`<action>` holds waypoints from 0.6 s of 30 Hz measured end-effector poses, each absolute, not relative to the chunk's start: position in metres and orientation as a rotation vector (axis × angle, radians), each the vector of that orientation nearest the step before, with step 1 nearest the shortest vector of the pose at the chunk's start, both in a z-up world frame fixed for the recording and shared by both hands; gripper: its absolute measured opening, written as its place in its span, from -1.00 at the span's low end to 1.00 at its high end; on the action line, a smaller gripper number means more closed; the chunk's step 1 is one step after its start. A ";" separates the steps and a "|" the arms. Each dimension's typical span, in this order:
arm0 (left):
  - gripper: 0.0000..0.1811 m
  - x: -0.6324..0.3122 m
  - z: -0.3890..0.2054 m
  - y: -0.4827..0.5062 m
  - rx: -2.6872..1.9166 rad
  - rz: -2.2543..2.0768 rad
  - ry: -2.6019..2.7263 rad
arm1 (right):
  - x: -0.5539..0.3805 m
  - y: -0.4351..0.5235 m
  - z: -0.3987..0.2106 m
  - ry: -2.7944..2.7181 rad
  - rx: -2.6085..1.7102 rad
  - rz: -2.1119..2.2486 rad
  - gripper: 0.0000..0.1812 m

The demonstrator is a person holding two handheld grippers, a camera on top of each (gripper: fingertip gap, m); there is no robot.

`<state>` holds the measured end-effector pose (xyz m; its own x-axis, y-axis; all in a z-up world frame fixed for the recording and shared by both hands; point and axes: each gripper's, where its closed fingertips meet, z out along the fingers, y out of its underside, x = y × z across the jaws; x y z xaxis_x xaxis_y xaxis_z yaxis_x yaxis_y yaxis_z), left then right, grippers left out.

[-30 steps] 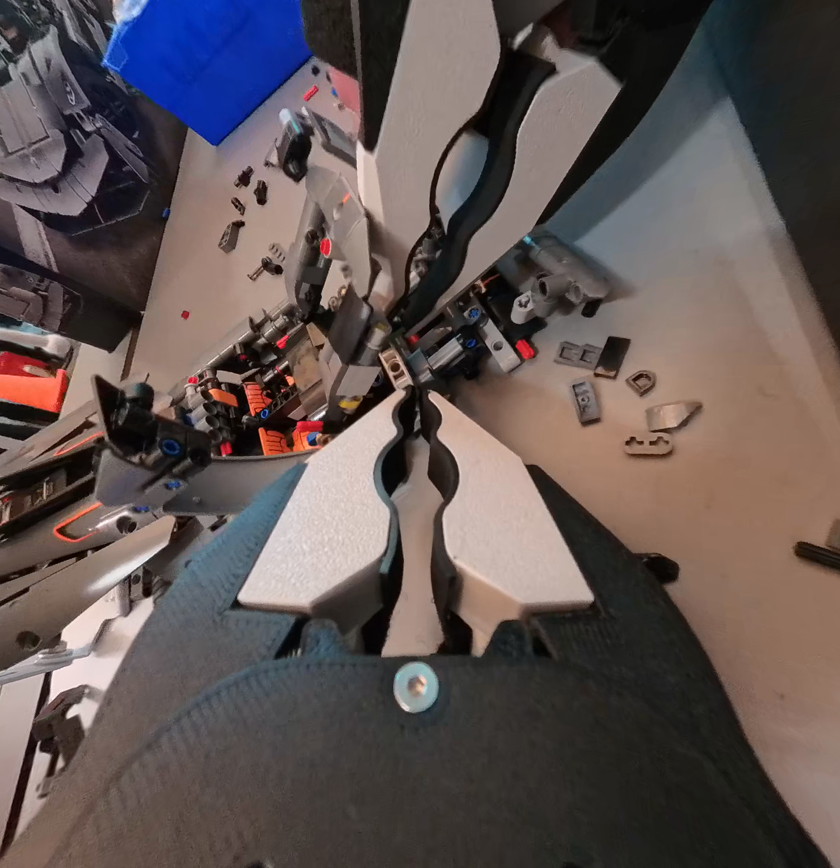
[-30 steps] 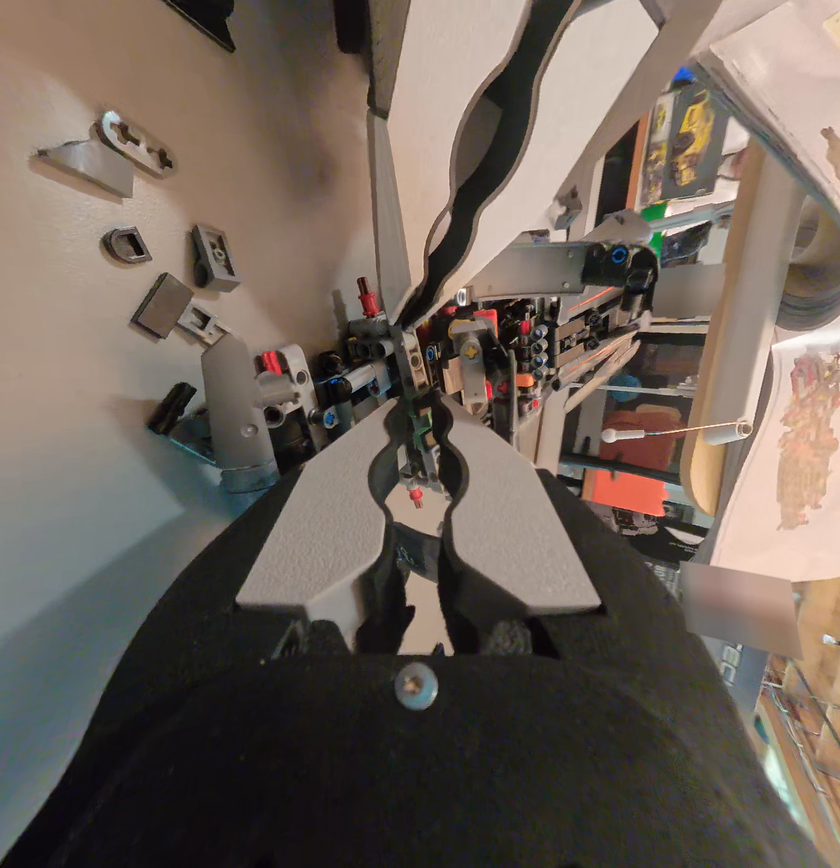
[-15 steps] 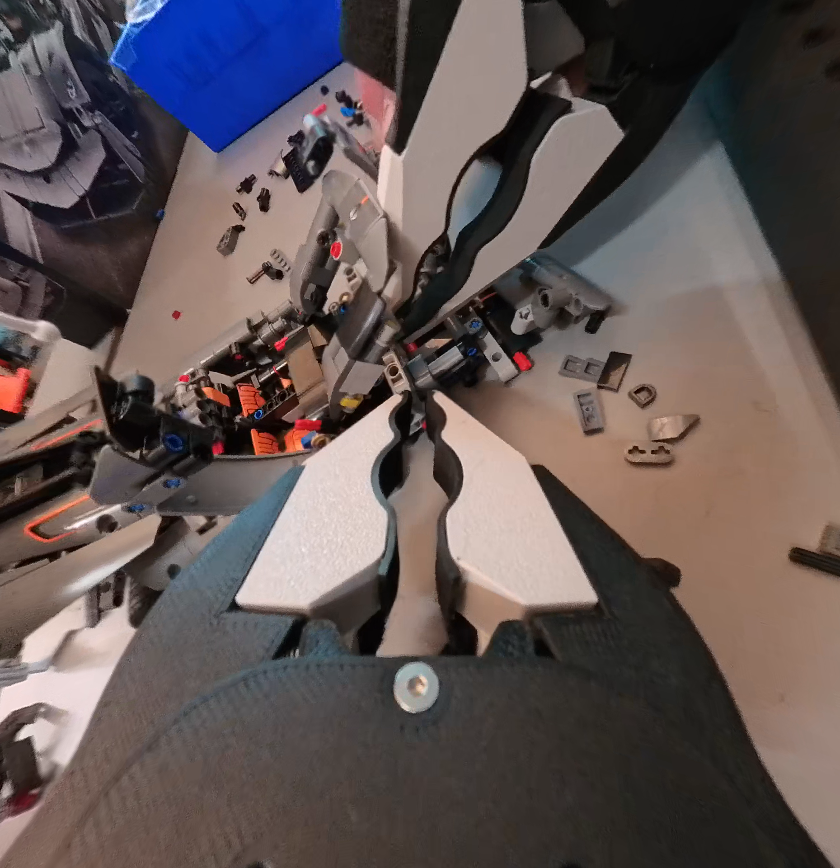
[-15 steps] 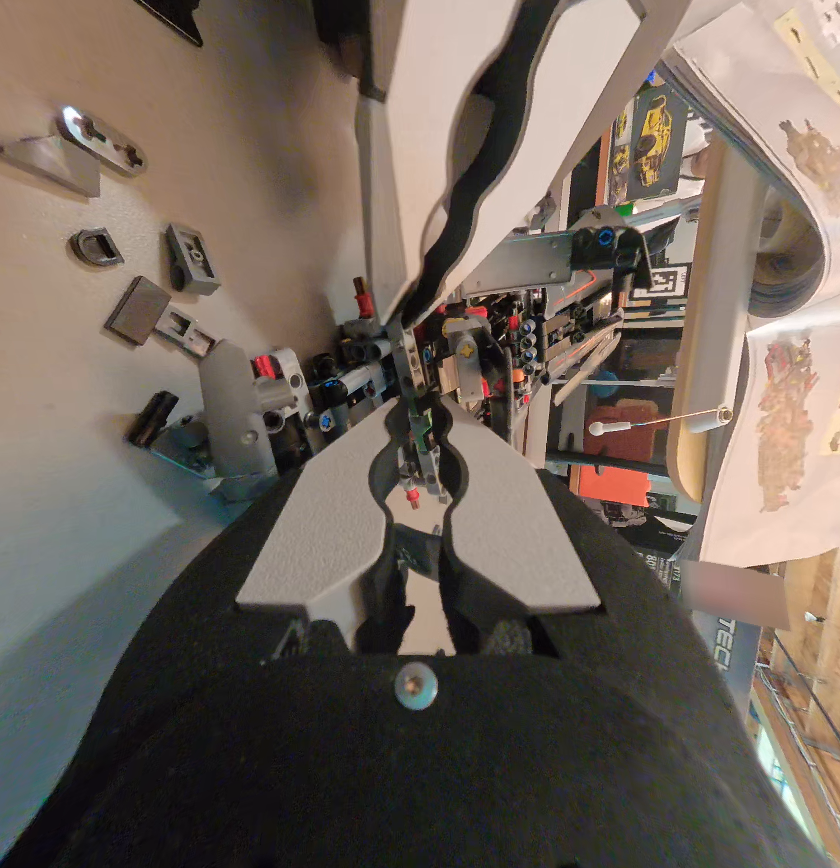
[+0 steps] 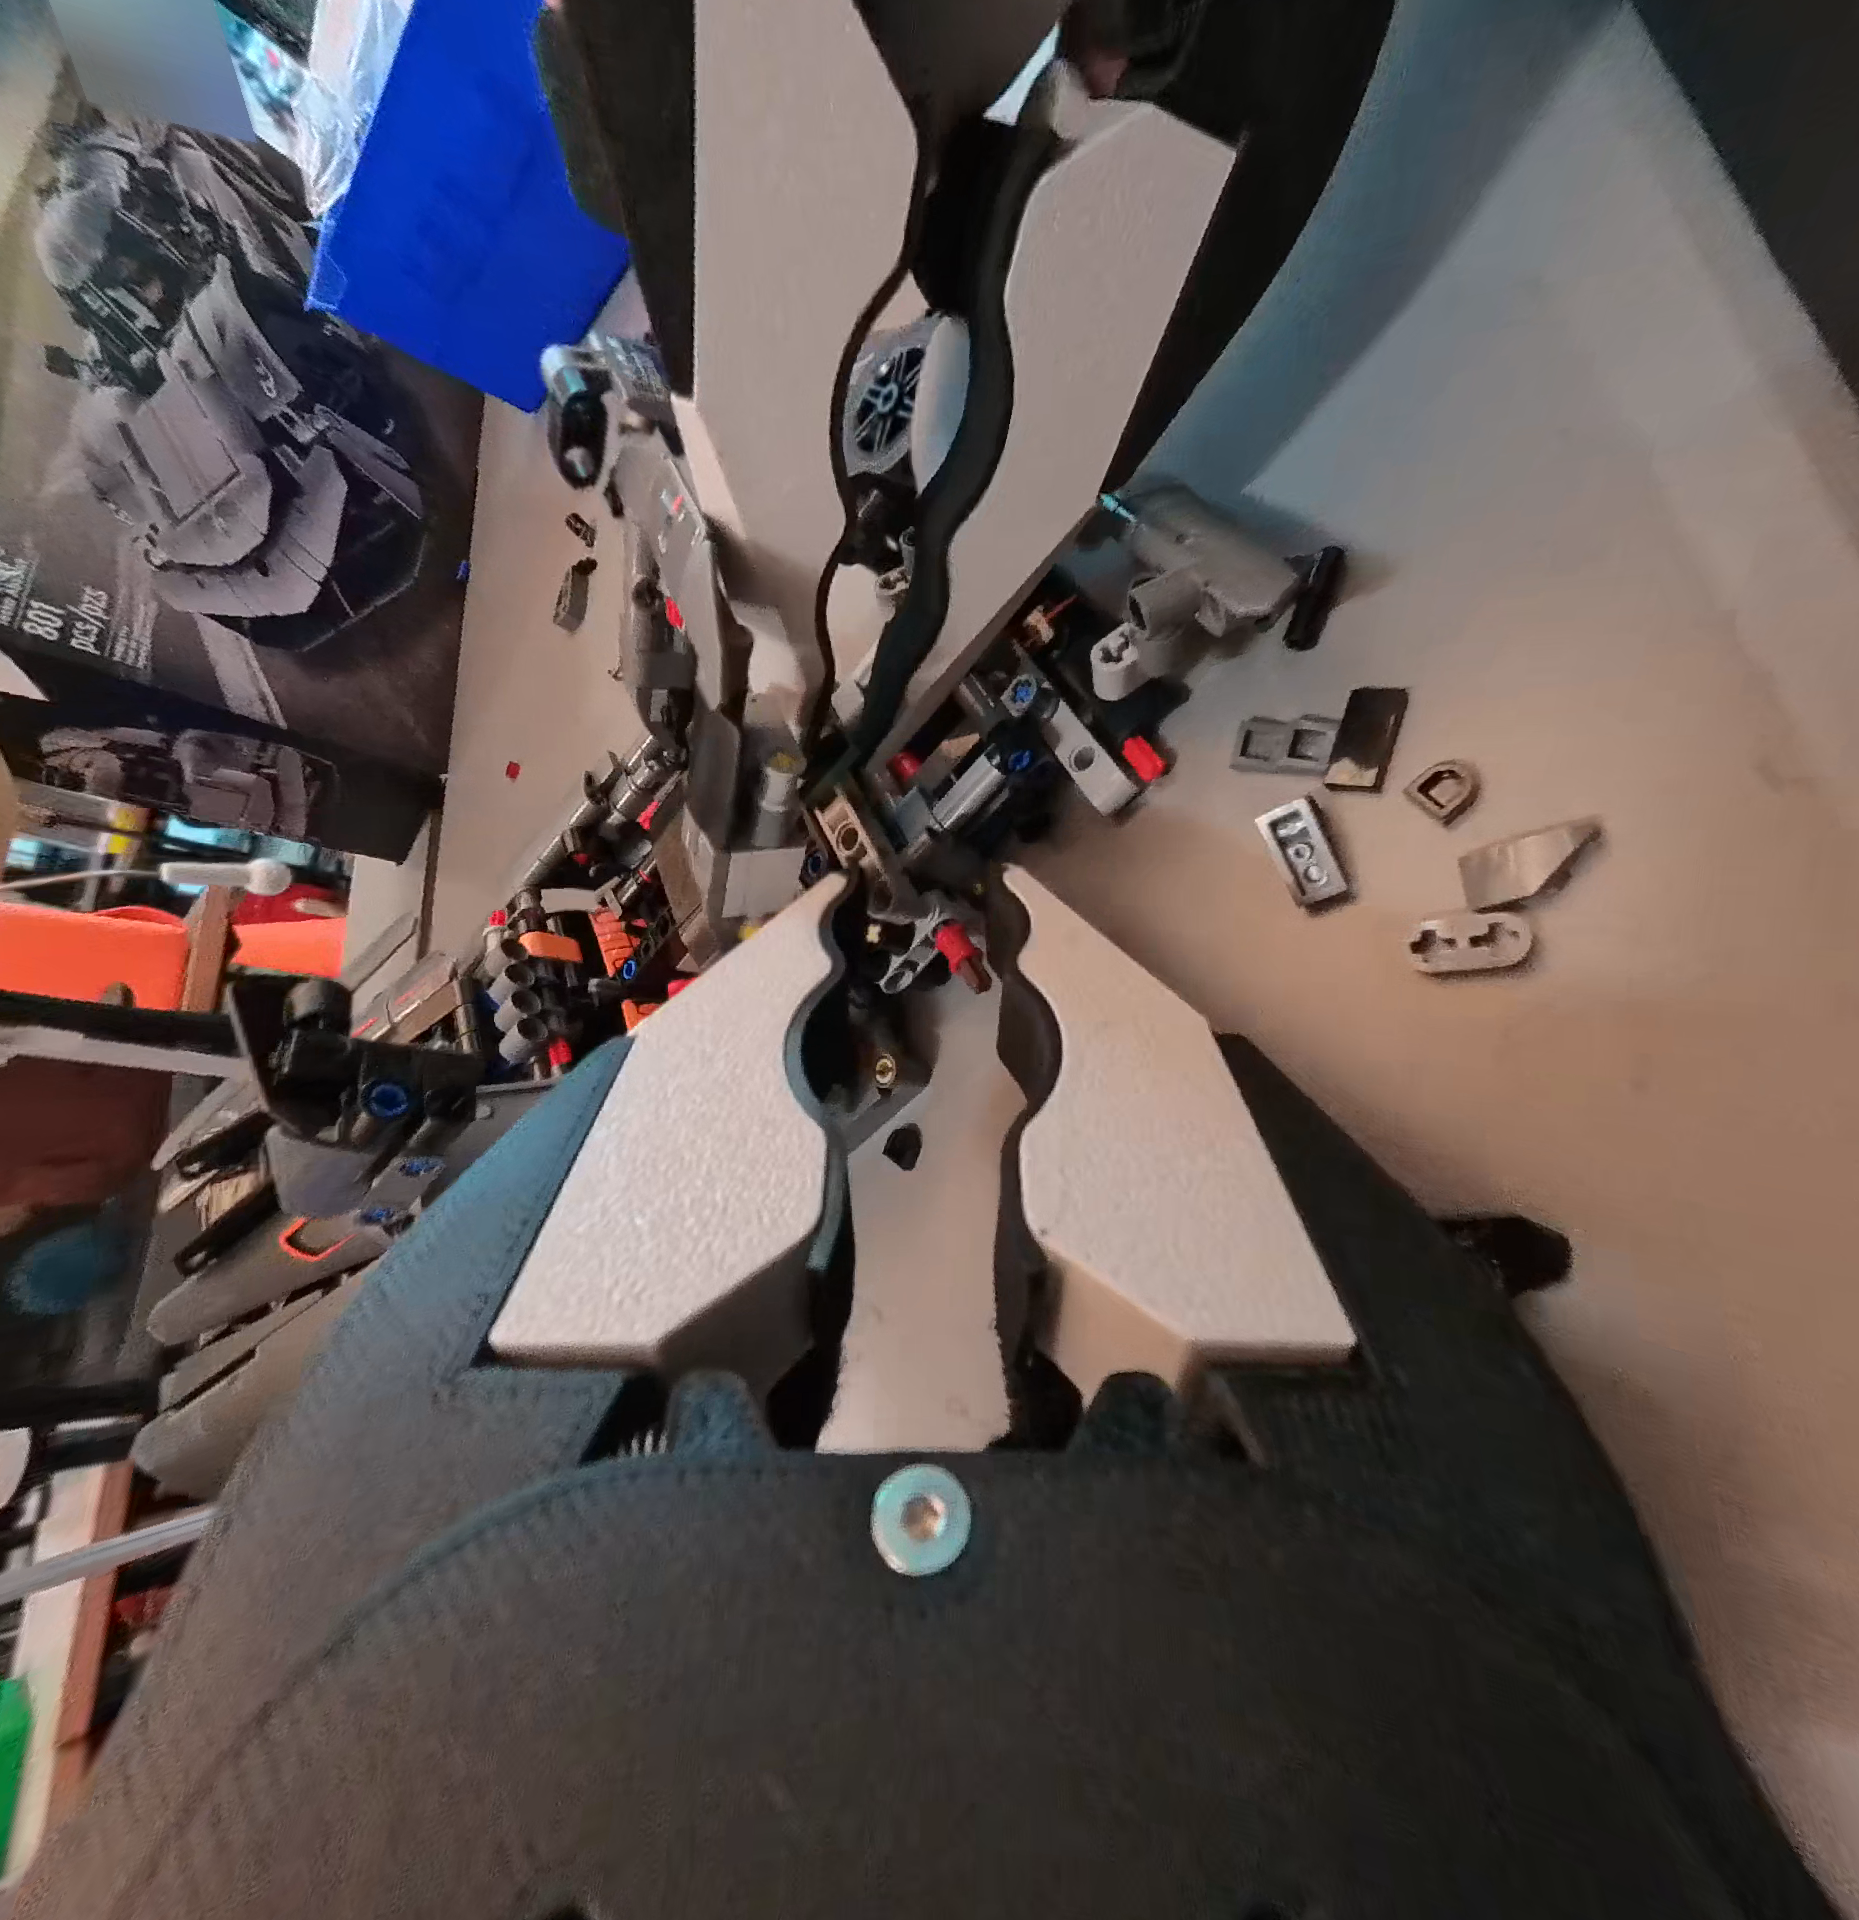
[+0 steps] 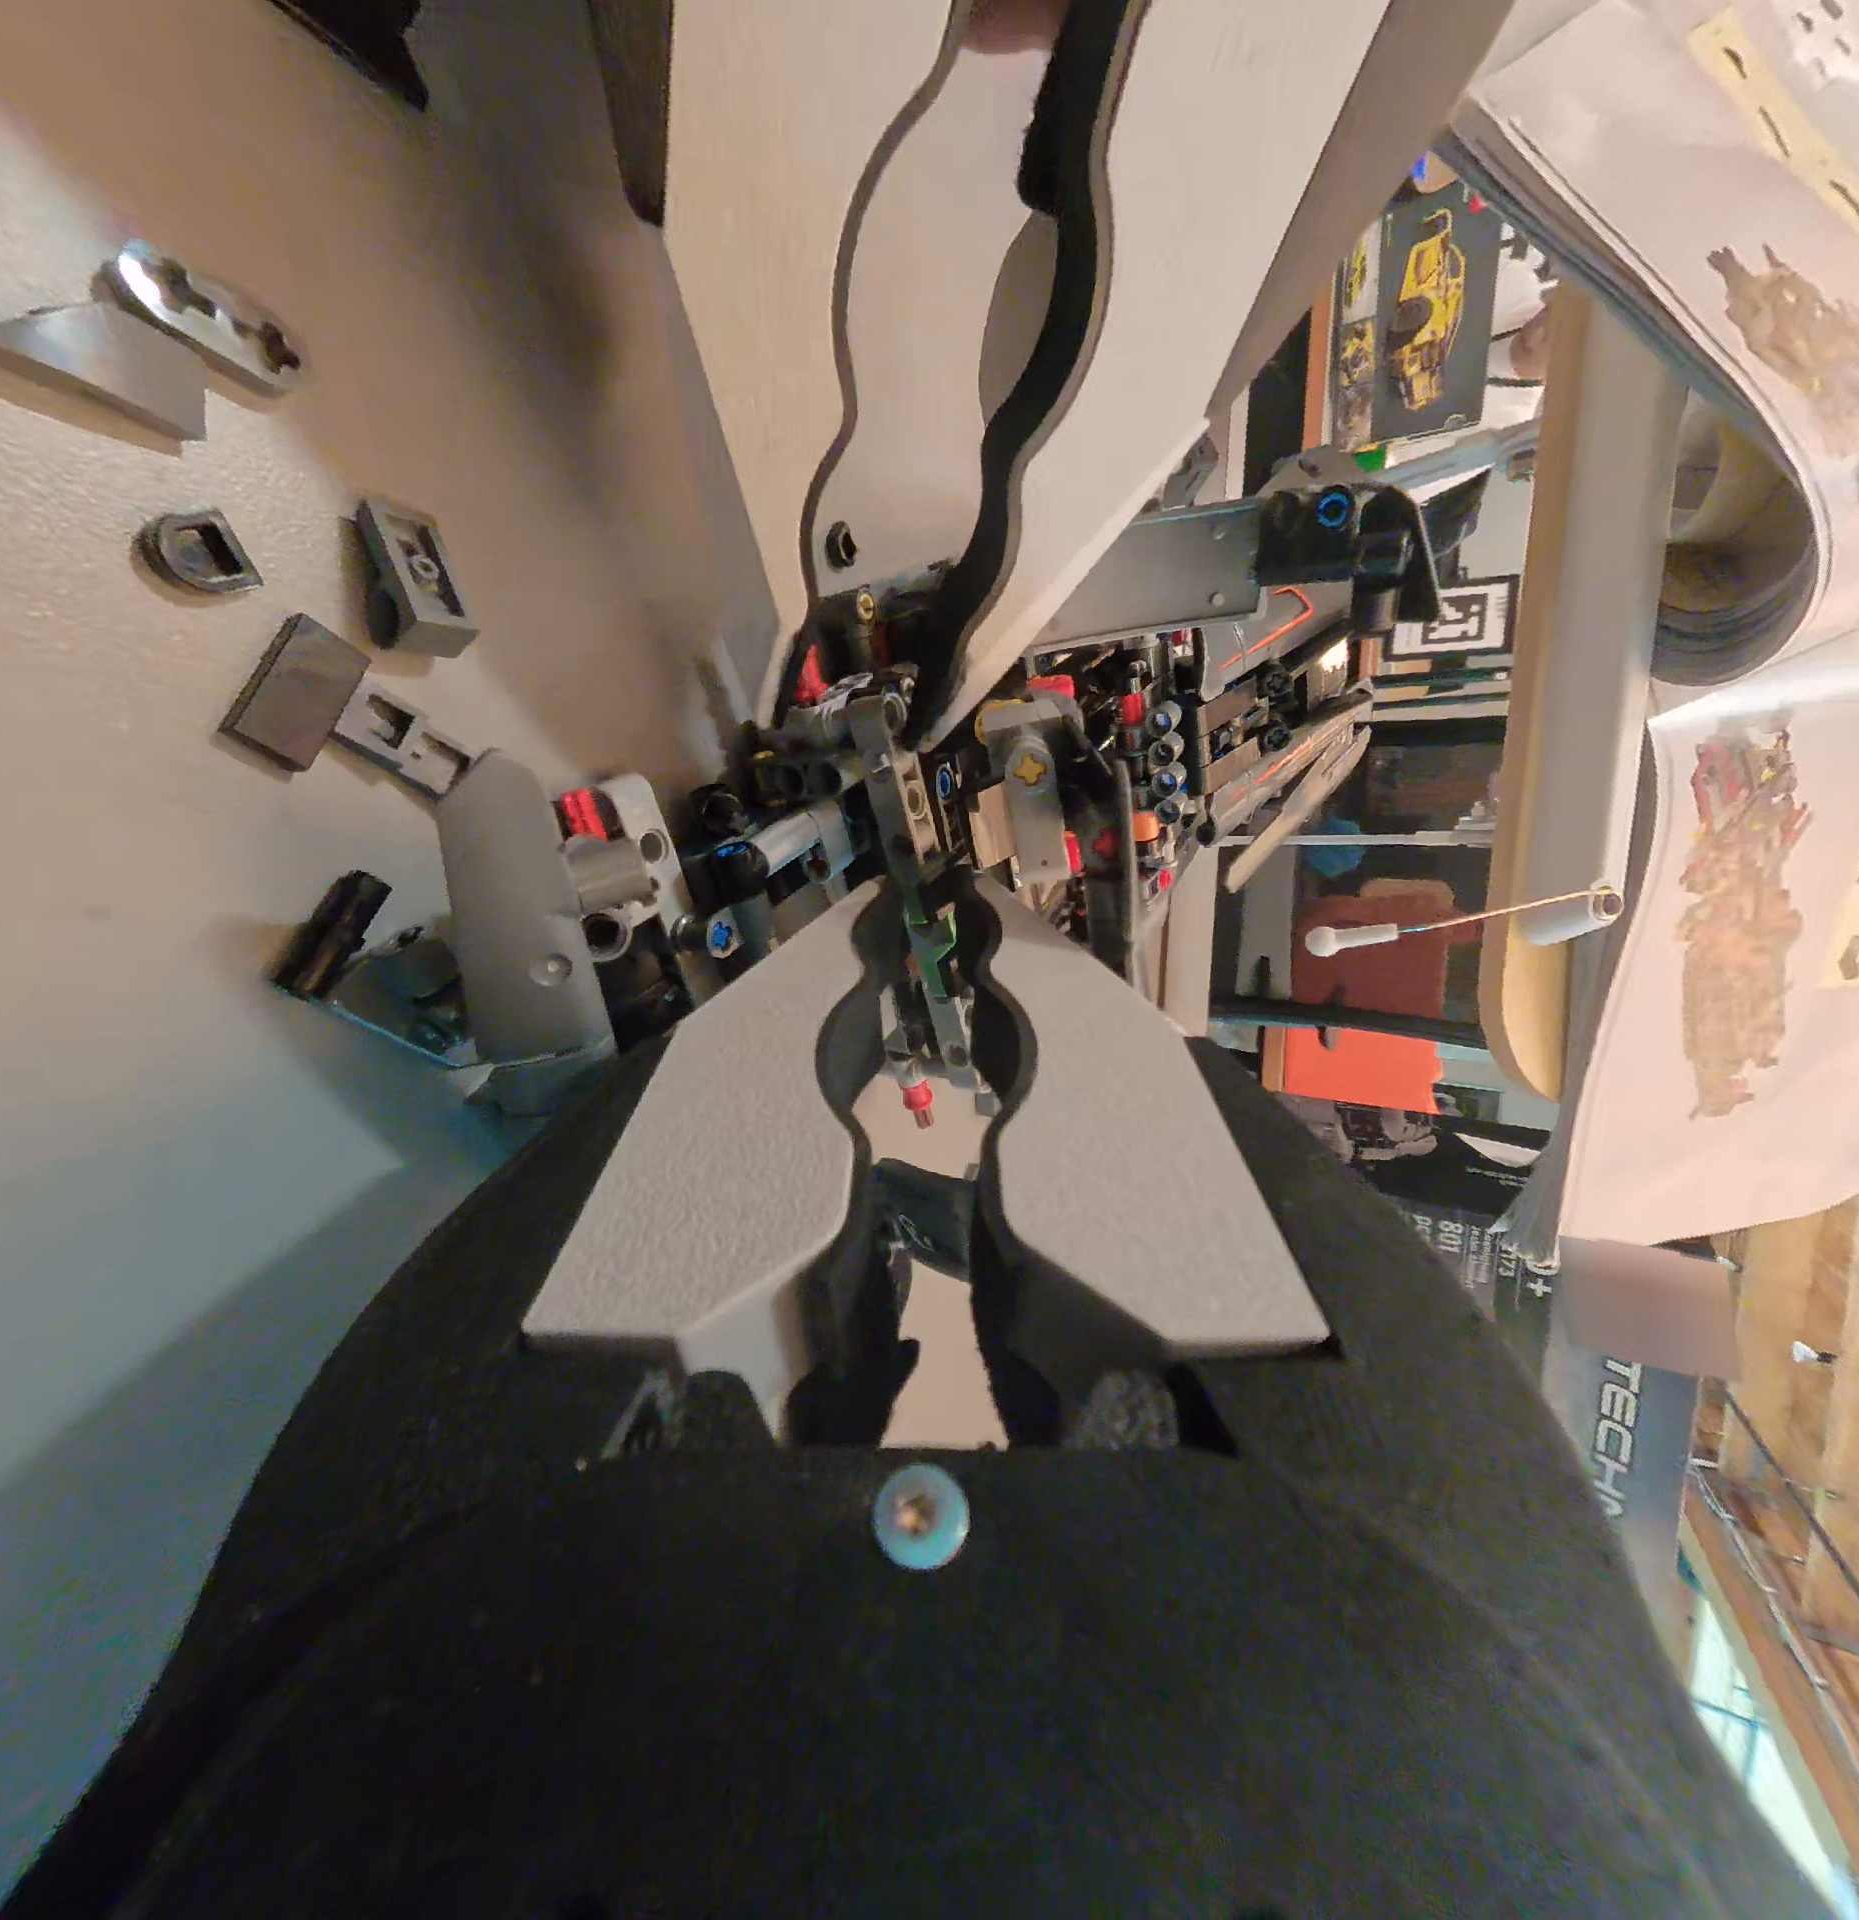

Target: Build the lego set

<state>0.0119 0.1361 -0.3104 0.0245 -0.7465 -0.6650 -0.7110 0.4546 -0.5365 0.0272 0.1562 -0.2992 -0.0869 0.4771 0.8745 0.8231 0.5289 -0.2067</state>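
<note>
A dark grey Lego Technic model with orange parts [image 5: 551, 956] lies on the pale table [image 5: 1527, 1195]; it also shows in the right wrist view [image 6: 1112, 748]. My left gripper [image 5: 925, 883] has its jaws a little apart around a small dark connector with a red pin [image 5: 904, 940] on the model. My right gripper [image 6: 925, 899] is shut on a thin grey beam with a green part [image 6: 930, 945] that joins the model. The two grippers face each other tip to tip: the right one [image 5: 831, 748] comes in from above, the left one [image 6: 873, 675] likewise.
Loose grey and black pieces [image 5: 1304, 847] lie to the right of the model, and show at the left in the right wrist view [image 6: 416, 577]. A light grey sub-assembly [image 5: 1195, 592] sits by the model. A blue bin [image 5: 457, 239], a set box [image 5: 198, 468] and an instruction booklet [image 6: 1735, 727] stand around. Only a small space, under 4 cm, lies between the two pairs of fingers.
My left gripper's jaws were shut and now stand apart around the connector with the red pin; it has moved in closer. My right gripper keeps its hold on the beam.
</note>
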 end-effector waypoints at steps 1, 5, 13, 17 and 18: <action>-0.77 0.013 -0.311 0.136 -1.256 -0.034 1.697 | 0.027 0.156 -0.299 -1.730 -1.097 -0.420 -0.91; -0.79 0.014 -0.311 0.138 -1.266 -0.006 1.694 | 0.027 0.157 -0.299 -1.724 -1.096 -0.420 -0.91; -0.85 0.014 -0.310 0.143 -1.289 0.021 1.691 | 0.027 0.158 -0.302 -1.725 -1.103 -0.416 -0.84; -0.90 0.013 -0.309 0.144 -1.305 0.017 1.700 | 0.026 0.158 -0.301 -1.721 -1.120 -0.393 -0.87; -0.92 0.013 -0.309 0.145 -1.307 0.020 1.699 | 0.026 0.159 -0.301 -1.719 -1.120 -0.392 -0.88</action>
